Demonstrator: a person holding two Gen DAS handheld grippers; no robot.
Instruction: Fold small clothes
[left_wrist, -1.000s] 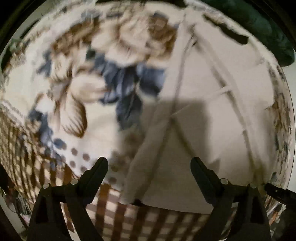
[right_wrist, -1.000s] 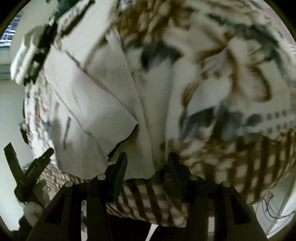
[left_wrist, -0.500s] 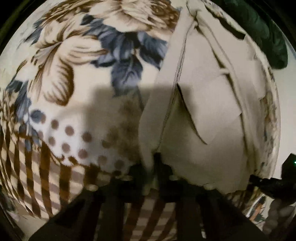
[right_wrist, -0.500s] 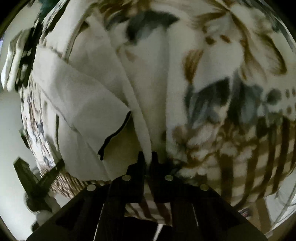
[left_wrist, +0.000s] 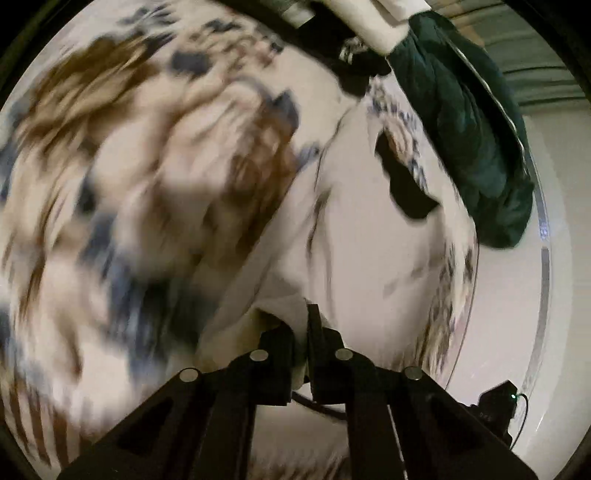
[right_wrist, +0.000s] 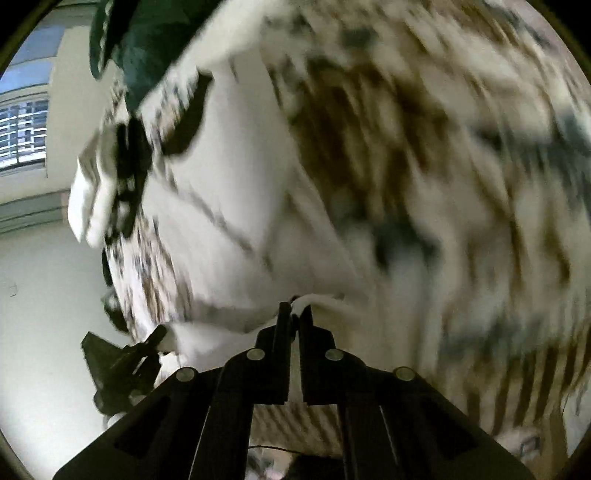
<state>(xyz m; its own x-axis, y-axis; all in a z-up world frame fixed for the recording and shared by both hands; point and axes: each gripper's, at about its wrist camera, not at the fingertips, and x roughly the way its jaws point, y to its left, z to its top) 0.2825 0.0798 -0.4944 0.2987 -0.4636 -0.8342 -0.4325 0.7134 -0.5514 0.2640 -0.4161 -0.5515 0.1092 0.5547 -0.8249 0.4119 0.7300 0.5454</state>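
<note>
Both jaws clamped — cream garment (left_wrist: 362, 236)

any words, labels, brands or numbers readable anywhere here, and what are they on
None can be read.
Pale garment: no print or tag shows; blurred by motion.
Floral blanket: pattern only, no lettering.
Green cloth: plain.
Left gripper and right gripper: no markings visible.

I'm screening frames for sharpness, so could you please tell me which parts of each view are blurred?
Left wrist view: floral blanket smeared, left gripper and dark green garment sharp. Right wrist view: blanket and cream garment streaked, right gripper crisp.
</note>
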